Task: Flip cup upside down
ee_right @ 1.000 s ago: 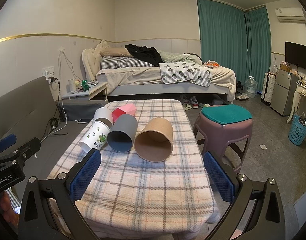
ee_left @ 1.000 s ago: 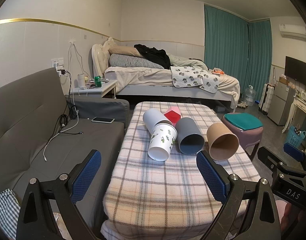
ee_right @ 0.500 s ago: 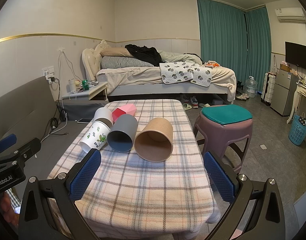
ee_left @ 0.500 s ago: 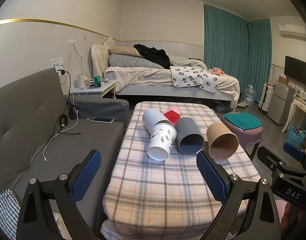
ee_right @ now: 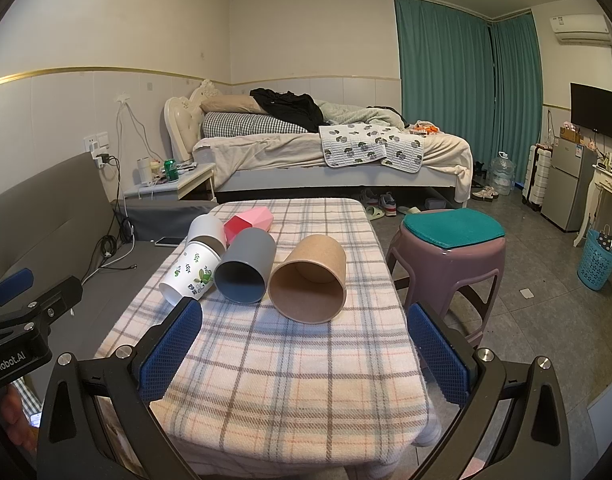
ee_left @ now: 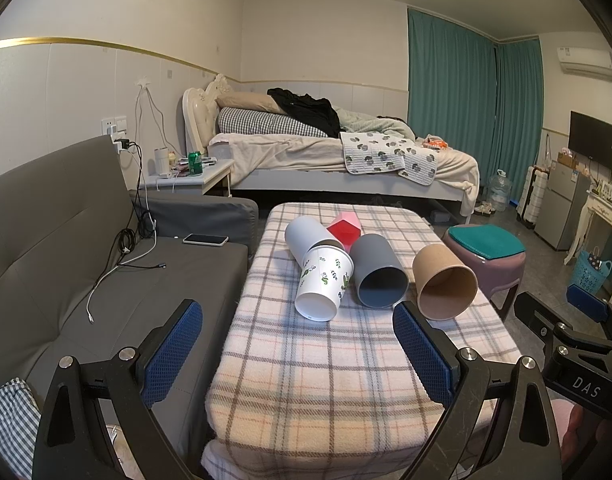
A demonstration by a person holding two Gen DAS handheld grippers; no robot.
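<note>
Left gripper (ee_left: 297, 354): nearest the lens in the left wrist view, fingers (ee_left: 171, 352) wide apart with nothing between them, held short of the tabletop's near edge; its body is cut off by the bottom of the frame.
Right gripper (ee_right: 303, 354): fingers (ee_right: 438, 356) likewise spread and empty, over the near end of the tabletop; in the left wrist view only a black part of it marked DAS shows at the lower right.
Tabletop (ee_right: 289, 368): covered by a plaid cloth; the near stretch is bare.
Brown cup (ee_right: 309, 282): on its side, mouth toward the cameras, the rightmost of the row.
Grey cup (ee_right: 245, 266): on its side just left of the brown cup, mouth toward the cameras; whether the two touch cannot be told.
Patterned cup (ee_left: 324, 282): white with leaf prints, on its side, left of the grey cup.
White cup (ee_left: 308, 234): lying behind the patterned cup, its mouth hidden by that cup.
Pink box (ee_right: 249, 222): behind the cups, its lower part hidden by them.
Sofa (ee_left: 65, 248): grey, left of the tabletop, with a phone (ee_left: 205, 239) and cables on the seat.
Stool (ee_right: 450, 240): right of the tabletop, teal cushion on top.
Bed (ee_right: 330, 152): far side of the room, unmade.
Change from earlier frames: none visible; cups and both grippers sit as they did.
</note>
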